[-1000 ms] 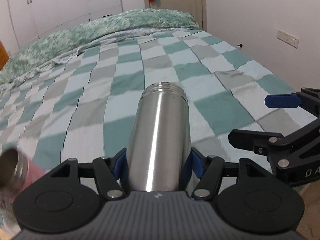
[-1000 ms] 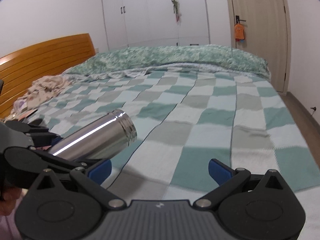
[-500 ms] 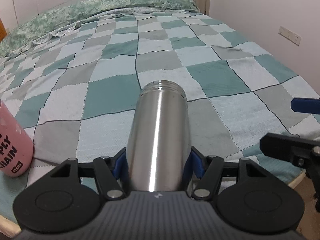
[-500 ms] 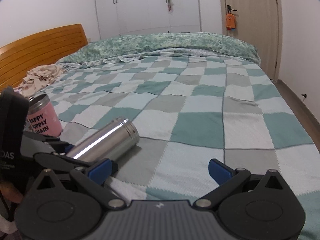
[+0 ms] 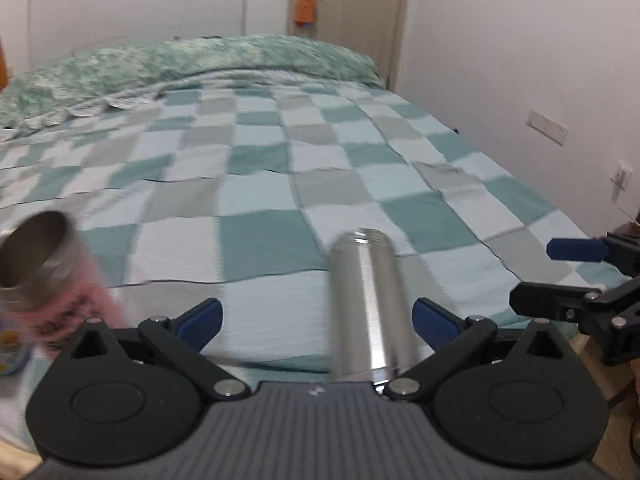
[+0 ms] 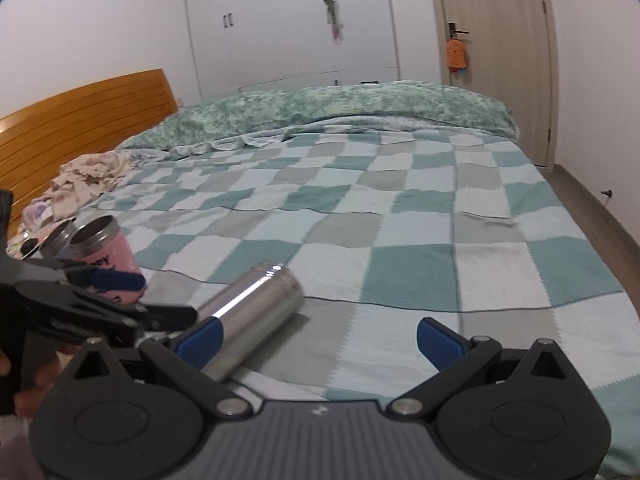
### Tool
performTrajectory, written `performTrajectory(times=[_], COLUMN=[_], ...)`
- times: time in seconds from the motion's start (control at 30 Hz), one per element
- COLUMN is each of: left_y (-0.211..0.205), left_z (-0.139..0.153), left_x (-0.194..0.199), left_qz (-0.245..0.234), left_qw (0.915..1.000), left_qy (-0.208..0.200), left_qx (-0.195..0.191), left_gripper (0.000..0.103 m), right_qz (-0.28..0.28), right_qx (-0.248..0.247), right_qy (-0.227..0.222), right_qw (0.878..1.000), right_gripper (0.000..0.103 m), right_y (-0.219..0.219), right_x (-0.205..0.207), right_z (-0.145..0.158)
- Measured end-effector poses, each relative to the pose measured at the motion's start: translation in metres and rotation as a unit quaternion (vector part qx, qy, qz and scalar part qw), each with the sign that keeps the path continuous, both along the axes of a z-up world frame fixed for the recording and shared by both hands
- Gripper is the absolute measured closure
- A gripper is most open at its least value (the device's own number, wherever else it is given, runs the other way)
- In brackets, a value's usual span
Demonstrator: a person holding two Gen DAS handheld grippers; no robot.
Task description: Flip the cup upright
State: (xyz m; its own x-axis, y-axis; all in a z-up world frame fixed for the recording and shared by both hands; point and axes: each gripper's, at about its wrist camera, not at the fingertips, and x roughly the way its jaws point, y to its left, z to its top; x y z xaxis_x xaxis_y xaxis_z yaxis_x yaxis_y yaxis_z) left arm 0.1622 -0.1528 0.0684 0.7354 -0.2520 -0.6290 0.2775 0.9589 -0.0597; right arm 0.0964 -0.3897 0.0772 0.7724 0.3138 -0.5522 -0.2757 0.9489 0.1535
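A steel cup (image 5: 370, 304) lies on its side on the checked bedspread (image 5: 280, 184), its open threaded mouth pointing away from me. My left gripper (image 5: 318, 316) is open with its jaws wide apart; the cup lies between them, close to the right finger (image 5: 436, 318) and loose. In the right wrist view the cup (image 6: 252, 314) lies at lower left, just beside the left finger (image 6: 200, 336) of my open, empty right gripper (image 6: 320, 338). The left gripper (image 6: 100, 296) shows at the left there.
A pink cup with a steel rim (image 5: 44, 280) stands upright at the left near the bed's front edge; it also shows in the right wrist view (image 6: 106, 250). Crumpled clothes (image 6: 86, 178) lie by the wooden headboard (image 6: 80, 120). The right gripper (image 5: 580, 288) hangs over the bed's right corner.
My left gripper has opened and let go of the steel cup, which now lies loose on the bed. The left view has swung, and the pink cup shows its open mouth.
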Motion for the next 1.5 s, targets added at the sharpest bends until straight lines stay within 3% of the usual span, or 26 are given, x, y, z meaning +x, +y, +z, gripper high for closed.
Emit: performTrajectory(times=[0.37,0.67,0.8,0.93,1.0,1.23,1.5], left_y=[0.09,0.127,0.139,0.146,0.151,0.159,0.167], left_z=[-0.004,-0.02,-0.027,-0.03,-0.031,-0.029,-0.024], left_x=[-0.017,-0.015,-0.012,-0.01,-0.011,-0.013,-0.022], left_qz=[0.068,0.1,0.107,0.11,0.111,0.111,0.108], left_qw=[0.9973,0.9944,0.9937,0.9936,0.9935,0.9936,0.994], left_qy=[0.017,0.015,0.021,0.023,0.024,0.023,0.017], left_qx=[0.021,0.032,0.025,0.016,0.014,0.005,-0.004], left_gripper=[0.0,0.0,0.0,0.0,0.0,0.0,0.0], right_qz=[0.008,-0.029,-0.05,-0.07,-0.073,-0.074,-0.021], right_qx=[-0.001,0.037,0.076,0.135,0.15,0.174,0.153], right_qy=[0.051,0.104,0.135,0.189,0.199,0.179,0.04], right_qw=[0.999,0.994,0.987,0.97,0.966,0.965,0.987], right_gripper=[0.0,0.001,0.012,0.029,0.03,0.034,0.038], right_y=[0.055,0.081,0.079,0.071,0.07,0.069,0.084], right_x=[0.035,0.067,0.088,0.111,0.115,0.107,0.06], right_z=[-0.012,-0.036,-0.048,-0.065,-0.07,-0.065,-0.026])
